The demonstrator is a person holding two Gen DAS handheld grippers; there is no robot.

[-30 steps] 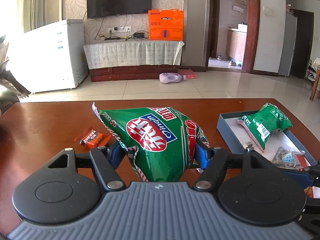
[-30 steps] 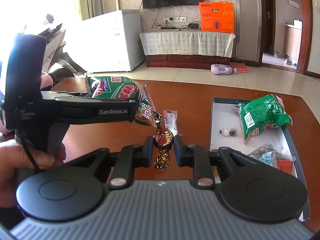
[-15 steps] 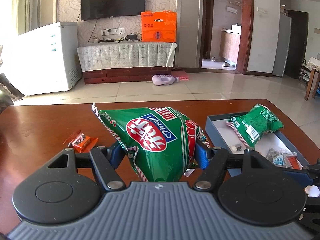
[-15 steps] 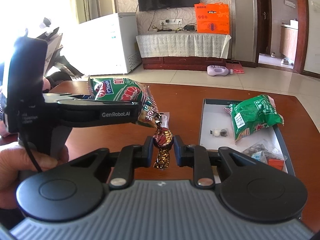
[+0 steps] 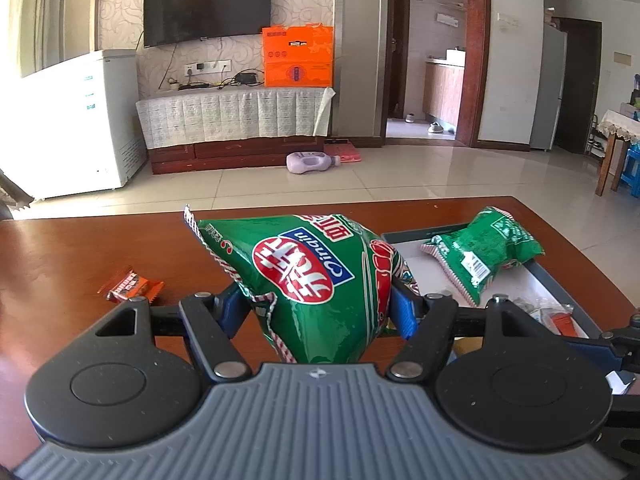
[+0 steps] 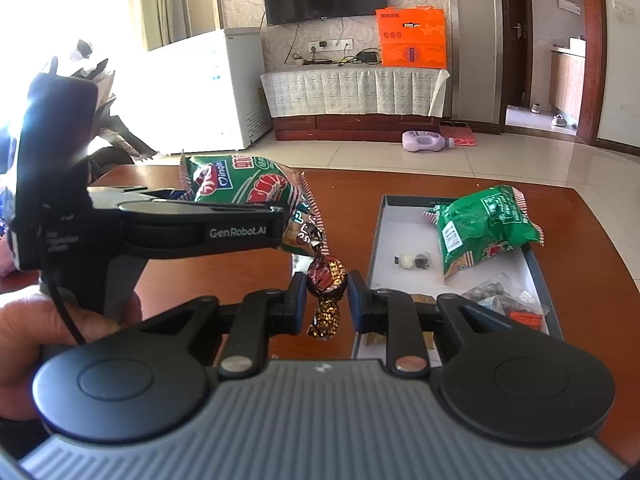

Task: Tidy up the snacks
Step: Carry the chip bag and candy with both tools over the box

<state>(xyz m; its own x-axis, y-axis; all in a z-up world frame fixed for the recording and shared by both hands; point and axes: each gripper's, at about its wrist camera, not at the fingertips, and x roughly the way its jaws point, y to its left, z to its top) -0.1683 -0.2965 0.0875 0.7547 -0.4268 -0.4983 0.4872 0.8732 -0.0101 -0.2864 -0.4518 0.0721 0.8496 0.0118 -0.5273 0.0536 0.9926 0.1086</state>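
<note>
Left gripper (image 5: pixel 320 308) jaws clamped on green snack bag (image 5: pixel 308 272) above tabletop (image 5: pixel 80 248); right gripper (image 6: pixel 326 296) jaws pinching wrapped candy (image 6: pixel 326 276), grey tray (image 6: pixel 400 240) far right holding another green packet (image 6: pixel 484 228)

A wall-mounted TV (image 5: pixel 208 6) hangs above a cloth-covered cabinet (image 5: pixel 236 120) on pale tiles.

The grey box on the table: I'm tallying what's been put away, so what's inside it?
Inside the grey box: a green snack bag, two small round candies, and clear and orange packets at the near end. The right gripper covers the near corner.
</note>
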